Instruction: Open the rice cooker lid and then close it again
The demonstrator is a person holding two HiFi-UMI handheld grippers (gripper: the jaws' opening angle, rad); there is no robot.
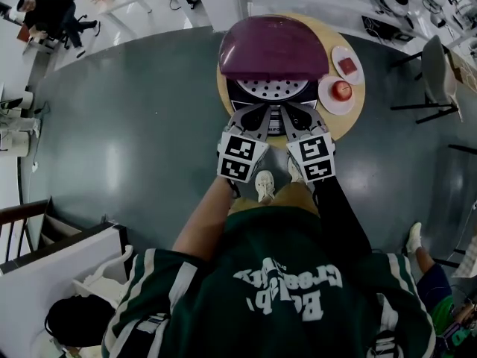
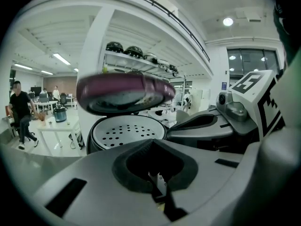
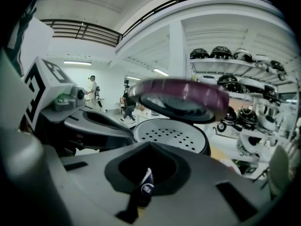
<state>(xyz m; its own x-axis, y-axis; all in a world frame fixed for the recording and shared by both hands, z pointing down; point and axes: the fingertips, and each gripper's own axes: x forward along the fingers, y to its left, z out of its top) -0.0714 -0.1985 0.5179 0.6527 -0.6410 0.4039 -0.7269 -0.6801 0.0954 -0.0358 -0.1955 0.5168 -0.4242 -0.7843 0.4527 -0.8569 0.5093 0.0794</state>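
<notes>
"Rice cooker [image 1: 235, 95]: where does it stand?"

"On the round desk [image 1: 350, 118], purple lid [image 1: 273, 48] raised, perforated inner plate [image 1: 272, 89] bared."

"And the tools?"

"The left tool [image 1: 262, 115] and right tool [image 1: 297, 115] hang side by side just before it, both clenched on nothing, probably kept clear until the lid gets pushed down."

The purple lid [image 1: 273, 48] stands open over the rice cooker [image 1: 270, 90].

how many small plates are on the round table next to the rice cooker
2. One plate right of the rice cooker holds a round red fruit; the other plate, just beyond it, holds a red slab. The raised lid could hide more.
</notes>
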